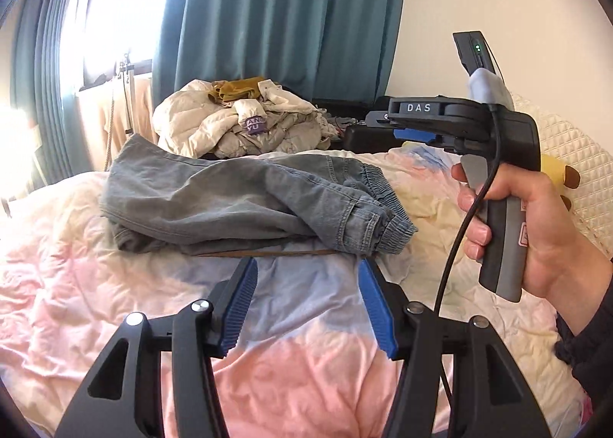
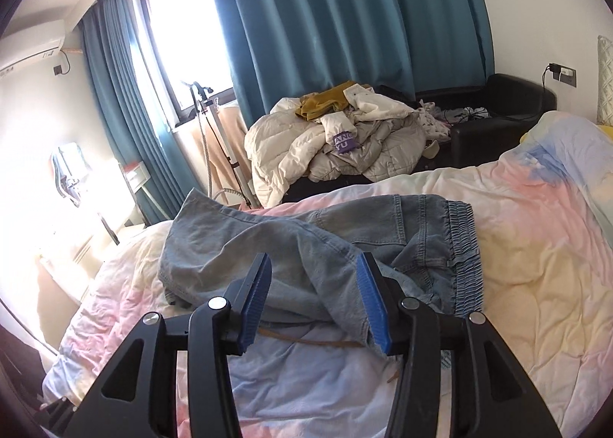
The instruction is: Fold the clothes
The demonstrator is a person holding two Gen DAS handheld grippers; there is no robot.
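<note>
Left gripper (image 1: 308, 304) jaws apart; only its view shows the right hand (image 1: 536, 223).

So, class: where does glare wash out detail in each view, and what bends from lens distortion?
Left wrist view: the bright window blows out the upper left, and the teal pleated curtain bows. Right wrist view: sunlight bleaches the left side by the window; the faded blue denim trousers stay sharp.

One pair of denim trousers (image 2: 325, 246), one bed (image 2: 536, 246), one heap of pale jackets (image 2: 337, 146), two hand-held grippers, left (image 1: 308, 307) and right (image 2: 318, 304), two teal curtains (image 2: 345, 16), one window (image 2: 180, 28)
</note>
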